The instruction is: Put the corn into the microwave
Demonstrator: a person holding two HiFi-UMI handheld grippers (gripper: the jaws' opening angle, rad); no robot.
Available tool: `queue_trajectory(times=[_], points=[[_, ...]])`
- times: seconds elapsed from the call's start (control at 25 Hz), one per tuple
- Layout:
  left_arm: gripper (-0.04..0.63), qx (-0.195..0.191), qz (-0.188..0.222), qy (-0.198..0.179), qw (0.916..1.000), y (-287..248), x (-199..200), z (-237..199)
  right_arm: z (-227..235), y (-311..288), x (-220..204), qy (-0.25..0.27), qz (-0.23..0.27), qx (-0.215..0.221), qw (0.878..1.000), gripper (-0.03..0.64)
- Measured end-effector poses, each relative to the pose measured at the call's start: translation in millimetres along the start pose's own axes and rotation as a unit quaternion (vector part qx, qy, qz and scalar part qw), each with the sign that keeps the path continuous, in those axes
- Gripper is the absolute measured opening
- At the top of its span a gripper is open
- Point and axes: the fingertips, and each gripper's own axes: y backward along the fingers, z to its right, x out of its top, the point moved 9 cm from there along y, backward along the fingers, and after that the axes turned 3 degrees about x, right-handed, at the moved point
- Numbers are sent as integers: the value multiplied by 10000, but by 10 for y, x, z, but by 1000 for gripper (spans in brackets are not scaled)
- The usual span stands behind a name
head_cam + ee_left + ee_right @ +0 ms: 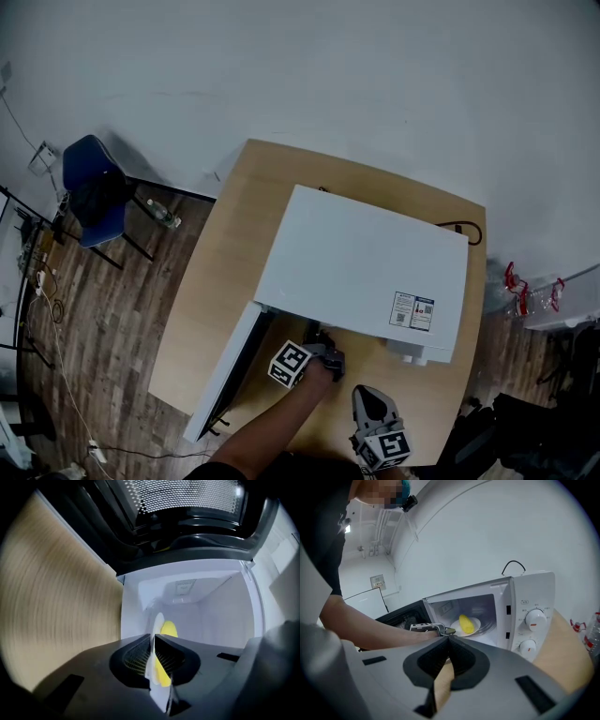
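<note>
Room: pale wall point(328, 75), wood-plank floor point(94, 309), blue chair point(94, 187) standing off to the left.
Tabletop point(225, 272): light wood with rounded corners; it carries the microwave alone.
Microwave point(366, 262): white and boxy, with two dials point(536, 618) on its front panel at the right.
Door point(225, 375): dark, swung fully open to the left of the cavity.
Cable point(469, 230): black, looping up behind the microwave's rear corner.
Corn point(466, 623): a yellow cob lying on the plate, inside the microwave cavity.
Plate point(478, 621): white and round, in the cavity with the cob on top; its near rim points toward the open front.
Left gripper point(323, 349): reached into the microwave's mouth, jaws clamped on the near rim of the plate. In its own view the rim runs edge-on between the pads, with the cob just beyond.
Forearm point(370, 627): bare, stretched across in front of the open door and leading to the left gripper.
Right gripper point(367, 394): near the front edge of the tabletop, clear of the microwave and pointing at its front. Its jaws are closed tip to tip with nothing between them.
</note>
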Motion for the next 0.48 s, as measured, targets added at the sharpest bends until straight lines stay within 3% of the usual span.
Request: queue_trajectory(times=[0.2,0.32,0.4,0.48], points=[[39,-95,-124,-468,9988,11,58,74,49,-2,1,-83,-13,-51,10000,58],[125,-102,-240,-998,9947,72,157,118,69,4,-51,-56,-87,-79,9999,60],[147,-118,-336,-1583,9867,137,224,151,65,6,-76,-51,-101,-84,9999,60],[171,-217,-567,-2316,9709,187,241,200,37,-2,-56,-29,-47,-67,10000,60]])
